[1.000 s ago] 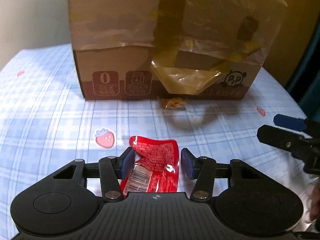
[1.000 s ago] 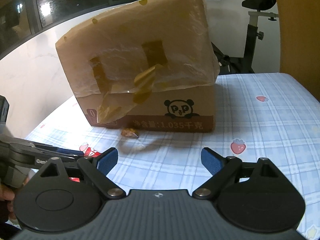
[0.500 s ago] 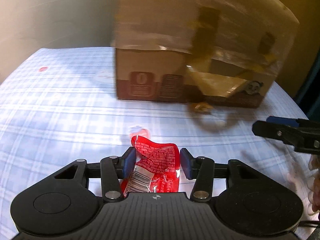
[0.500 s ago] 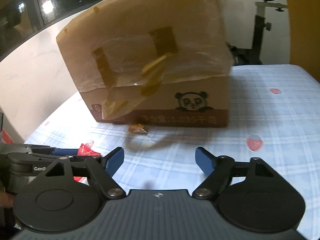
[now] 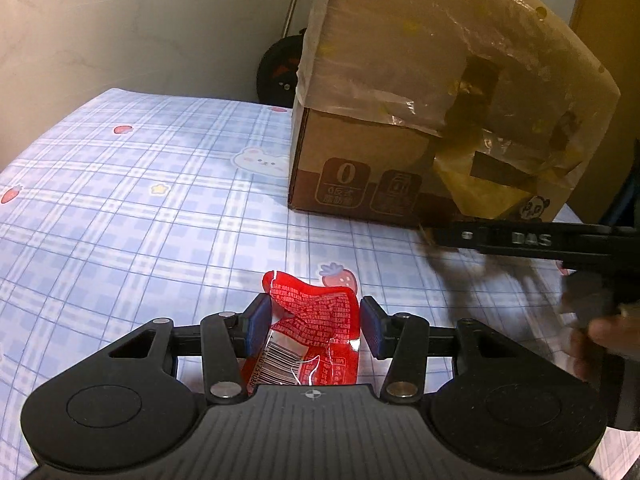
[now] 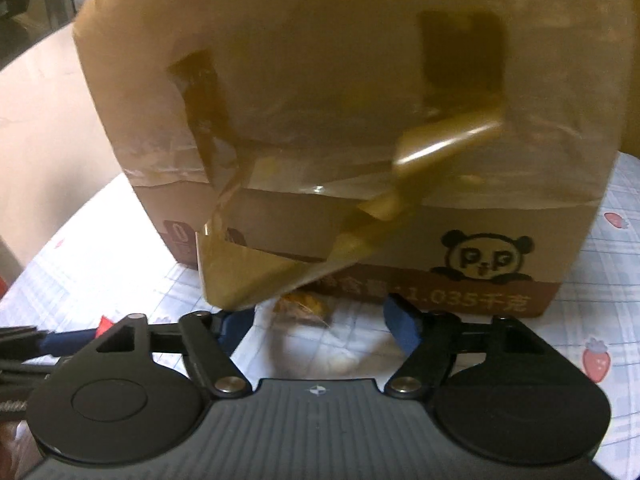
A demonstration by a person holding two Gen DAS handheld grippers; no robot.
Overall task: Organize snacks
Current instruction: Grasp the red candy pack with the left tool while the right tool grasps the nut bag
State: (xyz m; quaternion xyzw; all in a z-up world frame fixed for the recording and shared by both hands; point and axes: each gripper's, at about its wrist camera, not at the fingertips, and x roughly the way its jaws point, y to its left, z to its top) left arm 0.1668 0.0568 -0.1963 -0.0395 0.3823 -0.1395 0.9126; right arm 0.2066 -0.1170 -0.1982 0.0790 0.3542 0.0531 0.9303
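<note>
A: Left wrist view is showing the left tongs (image 5: 316, 326) gripping a red snack packet (image 5: 310, 332), both blue pads pressing its sides and crumpling it slightly. It is hanging clear of the checked surface (image 5: 140, 220), probably being carried for sorting.

B: Agreed, holding. And the other side?

A: Right wrist view is showing the right tongs (image 6: 320, 322) closing, at a middling gap, with a small orange-brown snack (image 6: 302, 306) lying between the fingers on the surface, right against the foot of the cardboard box (image 6: 360, 100). Pads are not touching it yet, so nothing is being held there.

B: So likely lining up a pick while the left one is keeping its packet out of the way?

A: That is my reading. The box is standing upright, wrapped in loose yellowish tape that is drooping over the snack, which could be getting in the way.

B: Looks of the packet?

A: Glossy red film, white print, barcode panel near the tongs body, top edge folding over. The small snack is blurry; I am seeing a clear wrapper, not more.
</note>
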